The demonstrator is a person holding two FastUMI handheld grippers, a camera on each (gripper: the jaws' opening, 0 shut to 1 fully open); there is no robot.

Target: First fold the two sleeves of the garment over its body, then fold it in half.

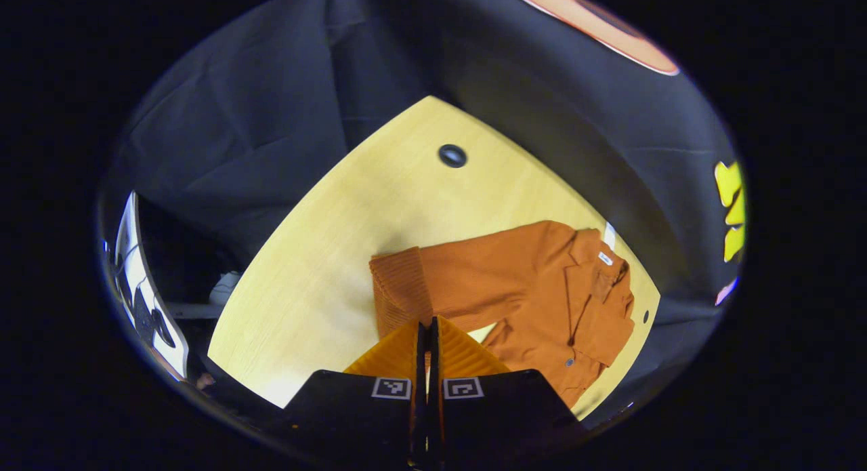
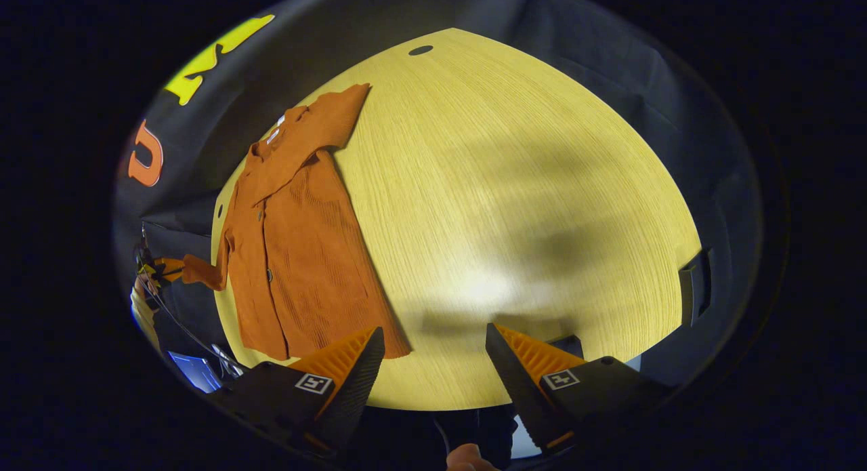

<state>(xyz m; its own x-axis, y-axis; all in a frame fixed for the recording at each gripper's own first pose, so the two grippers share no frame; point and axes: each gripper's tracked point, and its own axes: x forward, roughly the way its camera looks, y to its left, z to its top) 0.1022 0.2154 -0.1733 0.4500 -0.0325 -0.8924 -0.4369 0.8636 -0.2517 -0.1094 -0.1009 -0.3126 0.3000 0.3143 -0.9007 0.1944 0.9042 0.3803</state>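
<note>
One sleeve (image 1: 399, 288) sits pinched in the left gripper (image 1: 427, 335); right gripper (image 2: 433, 352) gapes beside garment (image 2: 291, 254).

Your left gripper (image 1: 427, 332) has its two orange fingers pressed together, tips level; whether any cloth is caught between them is hard to tell. Your right gripper (image 2: 435, 342) has its fingers spread wide apart, gripping nothing.

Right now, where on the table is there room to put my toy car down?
The bare wood of the table beside the shirt's hem side, toward the right gripper, is free. Also free: the corner by the round hole. It's crowded where the shirt lies along one edge.
</note>
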